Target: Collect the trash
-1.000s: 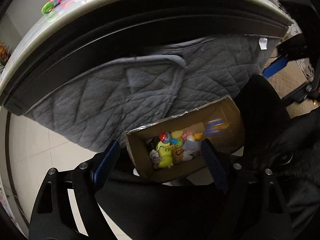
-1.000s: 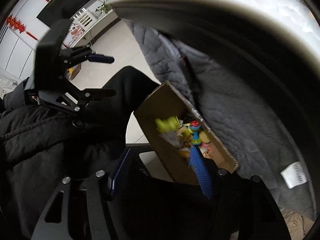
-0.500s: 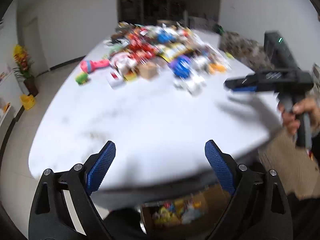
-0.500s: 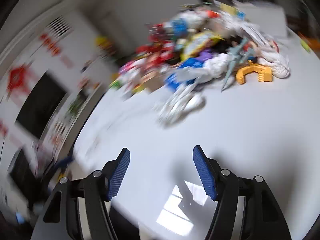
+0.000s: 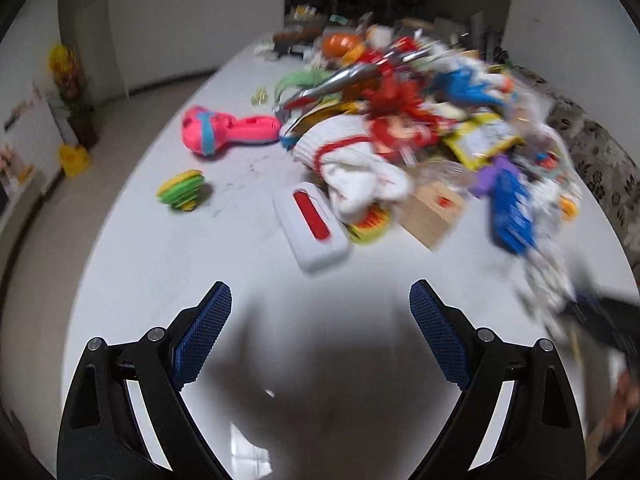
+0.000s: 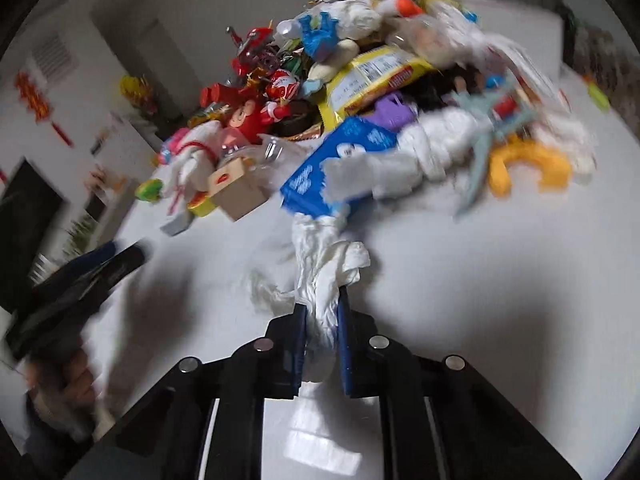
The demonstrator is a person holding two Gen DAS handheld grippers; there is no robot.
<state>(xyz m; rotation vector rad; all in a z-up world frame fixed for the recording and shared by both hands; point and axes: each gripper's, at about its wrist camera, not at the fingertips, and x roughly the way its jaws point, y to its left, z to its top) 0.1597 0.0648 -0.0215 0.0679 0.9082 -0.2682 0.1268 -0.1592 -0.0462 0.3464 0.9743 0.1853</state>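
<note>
Now | tissue (image 6: 320,280) is clamped in right gripper (image 6: 322,320), near the pile (image 6: 380,100), likely for binning | left gripper (image 5: 320,320) is held apart, empty, over table (image 5: 200,260)

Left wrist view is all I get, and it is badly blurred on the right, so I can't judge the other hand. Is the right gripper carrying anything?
Observer: Yes. The right gripper is shut on a crumpled white tissue wad.
Operator: Is the wad clear of the pile?
Observer: Its far end reaches the blue printed packet at the pile's edge; the blur hides whether they touch.
Operator: What lies behind that packet?
Observer: A yellow snack bag with a red logo, label side up.
</note>
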